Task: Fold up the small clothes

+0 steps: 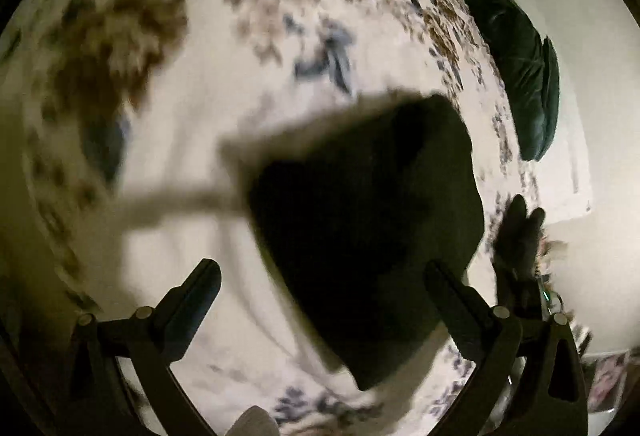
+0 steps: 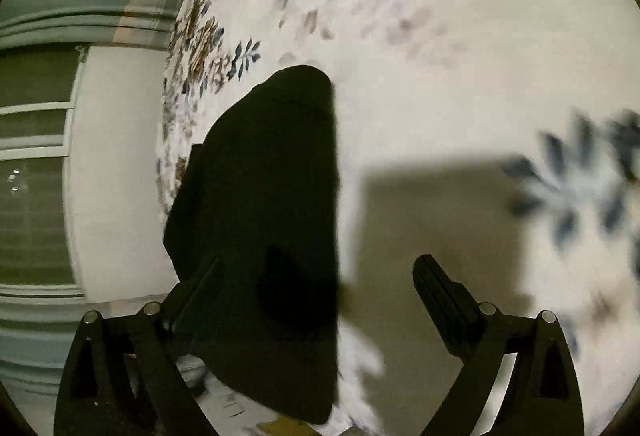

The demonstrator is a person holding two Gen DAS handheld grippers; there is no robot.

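Both claws wide, holding nothing: left claw (image 1: pixel 322 278), right claw (image 2: pixel 320 276). Dark garment (image 1: pixel 368 228) flat on floral bedspread (image 1: pixel 192 140), centre to 5 o'clock in left view, 9 o'clock of centre in right view. Risks: views blurred, so edge grab prob mistimed; pinching bedspread w/ garment; fold layers slipping.

**Floral bedspread carrying dark clothing**

The white bedspread (image 1: pixel 192 124) printed with brown and blue flowers carries a flat black garment (image 1: pixel 360 204). Beyond that garment, at the bedspread's far edge, lies a dark green cushion (image 1: pixel 516 60).
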